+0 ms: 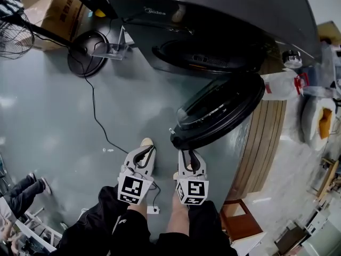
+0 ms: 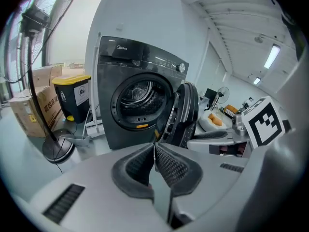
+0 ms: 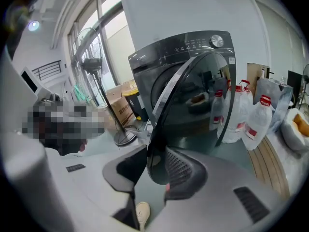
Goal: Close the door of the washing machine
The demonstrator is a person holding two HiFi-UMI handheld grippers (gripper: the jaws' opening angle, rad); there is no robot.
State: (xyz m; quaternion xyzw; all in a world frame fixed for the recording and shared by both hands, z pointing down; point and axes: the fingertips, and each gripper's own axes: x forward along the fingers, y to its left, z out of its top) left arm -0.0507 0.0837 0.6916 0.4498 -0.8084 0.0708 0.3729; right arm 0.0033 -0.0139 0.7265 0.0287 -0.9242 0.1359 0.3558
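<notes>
Head view, door: the door (image 1: 218, 108) of the washing machine (image 1: 224, 15) is wide open. It is hinged at the picture's right and swings out over the floor toward the person.
Head view, long axis: the door runs from the hinge down-left to its free rim, which is the end nearest the person.
Head view, nearer hand: the right hand-held gripper (image 1: 190, 156) is just short of that free rim. The left hand-held gripper (image 1: 144, 152) is beside it, further left, with only floor ahead of it.
Head view, writing: "Midea" on the machine's top front. The print on the cardboard box (image 1: 64, 12) is too small to read.
Left gripper view, jaws: the left hand-held gripper (image 2: 154, 153) has its pads together with nothing between them.
Left gripper view, target: the drum opening (image 2: 140, 98) is straight ahead. The door (image 2: 186, 112) is edge-on, to the right of the opening.
Left gripper view, writing: "Midea" again on the panel. The Chinese print on the box (image 2: 36, 108) is not legible. The yellow-lidded bin (image 2: 72, 95) has a label I can't read.
Right gripper view, jaws: the right hand-held gripper (image 3: 154, 166) is spread wide. The door's rim stands in the gap, and no squeeze is visible.
Right gripper view, target: the door (image 3: 193, 100) fills the view ahead, with the machine behind it. My guess is that closing means pushing the door away from the person toward the opening.
Right gripper view, writing: the bottles (image 3: 258, 120) have red labels, unreadable.
</notes>
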